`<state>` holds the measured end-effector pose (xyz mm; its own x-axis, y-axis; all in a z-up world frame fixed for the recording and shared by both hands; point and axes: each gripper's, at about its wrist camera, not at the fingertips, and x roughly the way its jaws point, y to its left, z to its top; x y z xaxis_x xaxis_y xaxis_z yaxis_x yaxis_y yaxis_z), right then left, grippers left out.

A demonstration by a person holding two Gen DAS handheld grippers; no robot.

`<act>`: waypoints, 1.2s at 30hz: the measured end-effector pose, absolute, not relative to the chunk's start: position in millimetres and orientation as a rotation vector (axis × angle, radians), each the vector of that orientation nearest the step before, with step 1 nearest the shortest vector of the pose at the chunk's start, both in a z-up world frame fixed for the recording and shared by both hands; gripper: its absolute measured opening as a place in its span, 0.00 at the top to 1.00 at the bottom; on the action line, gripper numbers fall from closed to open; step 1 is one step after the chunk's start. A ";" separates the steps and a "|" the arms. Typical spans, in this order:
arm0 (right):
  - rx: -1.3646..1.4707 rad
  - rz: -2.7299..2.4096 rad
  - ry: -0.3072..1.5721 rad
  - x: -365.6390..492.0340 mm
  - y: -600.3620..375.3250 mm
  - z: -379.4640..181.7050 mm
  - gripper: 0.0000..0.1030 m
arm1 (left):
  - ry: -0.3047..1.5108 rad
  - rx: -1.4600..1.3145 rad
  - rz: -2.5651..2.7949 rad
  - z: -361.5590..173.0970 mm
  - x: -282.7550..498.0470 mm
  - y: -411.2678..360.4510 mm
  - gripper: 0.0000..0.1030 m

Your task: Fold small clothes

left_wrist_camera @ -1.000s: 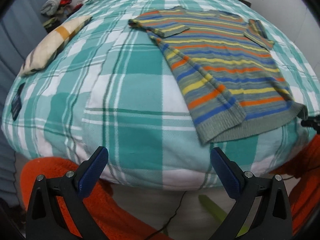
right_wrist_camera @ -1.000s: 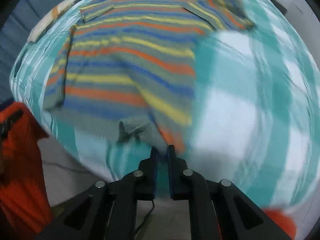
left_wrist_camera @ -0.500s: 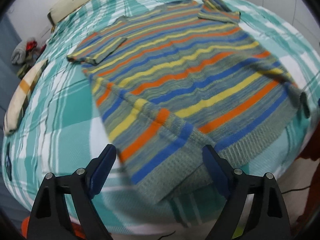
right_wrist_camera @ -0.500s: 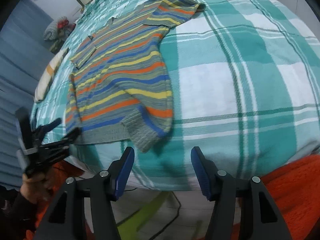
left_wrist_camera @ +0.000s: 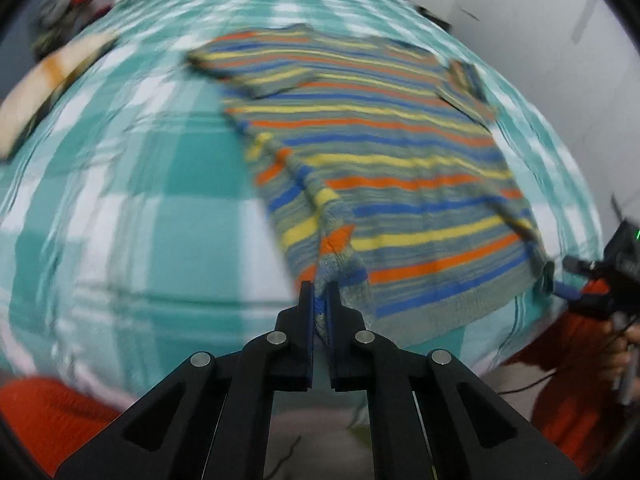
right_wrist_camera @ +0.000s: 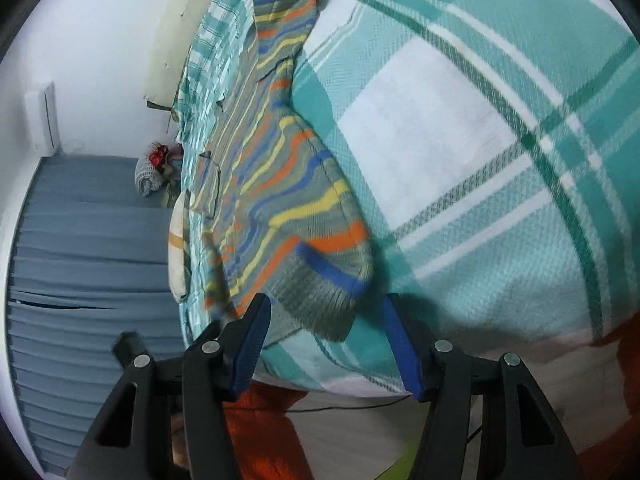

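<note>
Two grippers work one striped sweater (left_wrist_camera: 392, 168) lying flat on the checked bedspread (left_wrist_camera: 132, 200). Your left gripper (left_wrist_camera: 319, 304) is pinching the near hem corner; your right gripper (right_wrist_camera: 326, 344) hangs spread wide around the other corner. Close the right on the ribbed hem, then lift both corners level so the fold lands straight.

grey sweater (left_wrist_camera: 384, 168) striped orange, yellow, blue; teal-and-white plaid bedspread (left_wrist_camera: 132, 184)
</note>
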<state>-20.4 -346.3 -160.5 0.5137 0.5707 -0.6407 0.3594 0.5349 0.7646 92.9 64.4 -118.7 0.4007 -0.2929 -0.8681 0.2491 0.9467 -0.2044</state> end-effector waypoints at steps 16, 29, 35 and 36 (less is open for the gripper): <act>1.267 0.183 0.962 -30.4 -365.9 -175.2 0.43 | 1.179 -0.230 -0.321 -146.5 90.5 103.6 0.14; 0.768 0.168 1.151 -17.2 -359.5 -114.8 0.94 | 1.285 -0.300 -0.378 -125.3 82.0 120.2 0.97; 0.546 0.110 1.352 -0.9 -328.1 -153.3 0.94 | 1.408 -0.078 -0.280 -167.5 96.2 94.8 0.94; 0.535 0.103 1.365 1.0 -324.0 -158.7 0.94 | 1.428 -0.056 -0.253 -172.2 95.5 95.3 0.88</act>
<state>1.0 -324.0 -158.7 0.2201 0.3734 -0.9012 0.2346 0.8765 0.4204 95.5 95.3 -172.2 0.1208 -0.2067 -0.9709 0.1398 0.9719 -0.1896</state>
